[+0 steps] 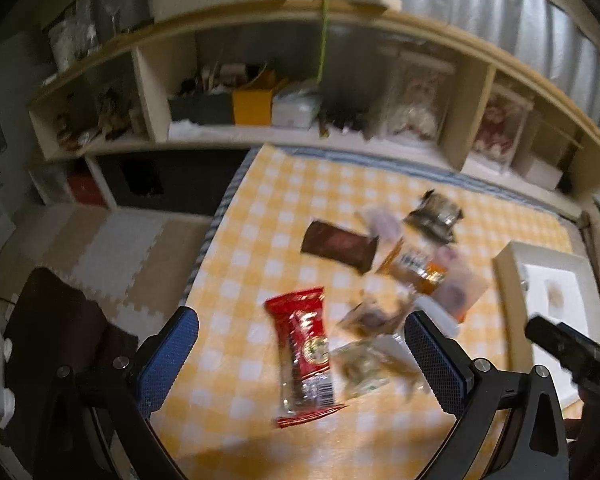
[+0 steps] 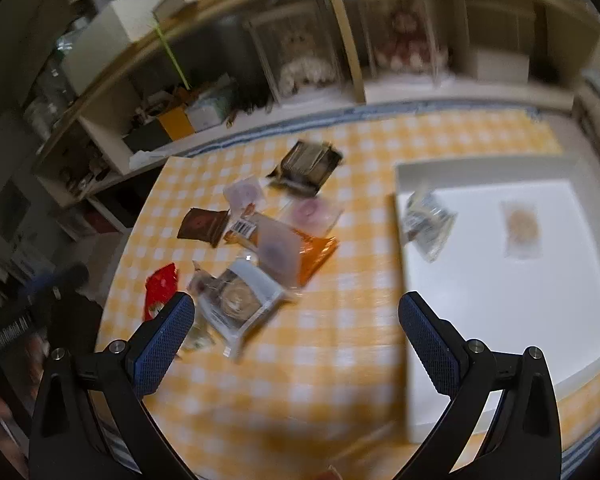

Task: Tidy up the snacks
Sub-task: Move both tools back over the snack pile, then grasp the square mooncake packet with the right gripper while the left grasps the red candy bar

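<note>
Both the left gripper [image 1: 300, 356] and right gripper [image 2: 296, 332] hang spread and empty over the yellow-checked tablecloth [image 2: 320, 360]; the glossy red plastic snack packet [image 1: 302, 356] lies beneath the left, probably light, crinkly and slippery; best pinched across its narrow middle.

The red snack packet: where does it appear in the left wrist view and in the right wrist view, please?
Left wrist view: the red snack packet lies low in the centre, on the yellow checked cloth, between the open fingers.
Right wrist view: only its red end shows at the left, partly behind the left fingertip.
Shared landmark: the dark brown packet, lying farther back on the cloth than the red one.
</note>
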The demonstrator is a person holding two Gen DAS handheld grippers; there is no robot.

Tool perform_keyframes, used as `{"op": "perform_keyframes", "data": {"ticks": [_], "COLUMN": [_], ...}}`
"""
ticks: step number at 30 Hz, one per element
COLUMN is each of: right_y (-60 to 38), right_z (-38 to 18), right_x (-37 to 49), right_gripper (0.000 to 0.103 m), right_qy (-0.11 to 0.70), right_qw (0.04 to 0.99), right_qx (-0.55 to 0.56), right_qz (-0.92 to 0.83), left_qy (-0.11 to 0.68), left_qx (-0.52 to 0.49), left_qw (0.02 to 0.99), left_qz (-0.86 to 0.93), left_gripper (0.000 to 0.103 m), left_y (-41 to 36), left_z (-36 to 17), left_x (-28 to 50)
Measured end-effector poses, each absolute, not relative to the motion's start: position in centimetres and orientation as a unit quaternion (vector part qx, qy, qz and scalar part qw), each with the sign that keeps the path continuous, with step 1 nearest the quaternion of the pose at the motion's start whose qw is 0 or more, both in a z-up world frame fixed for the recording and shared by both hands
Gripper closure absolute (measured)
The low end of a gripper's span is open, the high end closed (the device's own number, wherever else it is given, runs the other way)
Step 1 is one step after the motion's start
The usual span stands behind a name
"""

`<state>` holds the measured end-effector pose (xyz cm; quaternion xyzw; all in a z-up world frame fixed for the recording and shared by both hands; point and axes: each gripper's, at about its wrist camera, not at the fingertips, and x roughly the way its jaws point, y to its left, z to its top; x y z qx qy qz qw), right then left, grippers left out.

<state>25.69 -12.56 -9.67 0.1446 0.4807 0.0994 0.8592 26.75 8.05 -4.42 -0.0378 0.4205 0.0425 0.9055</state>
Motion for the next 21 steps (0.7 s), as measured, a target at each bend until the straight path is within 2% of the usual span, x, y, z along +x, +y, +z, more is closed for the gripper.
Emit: {"op": "perform_keyframes", "data": {"ticks": [12, 20, 21], "right_y": [-8.0, -6.0, -5.9], "right_z": [-17.6, -20.0, -20.2], "right_x": [31.4, 32.4, 32.2], "right_gripper": [0.000, 0.000, 0.003], "right_qy": [0.588, 0.625, 0.628], "right_qw": [0.750, 0.722, 0.719], "right_qx": [0.303, 0.295, 0.292], "right_qz": [0.001, -0.046, -0.049], "left_qy": [0.444, 0.471, 0.478], "left_qx": [-0.048, -0.067, -0.074], "left_qw": [0.893, 0.877, 0.873], "left_qz": [0.051, 0.060, 0.057], "left_gripper": [0.000, 0.000, 0.000], "left_y": [11.0, 11.6, 11.7], "left_z": [-7.4, -9.4, -9.7], "left_x": [30.3, 31.7, 32.0]}}
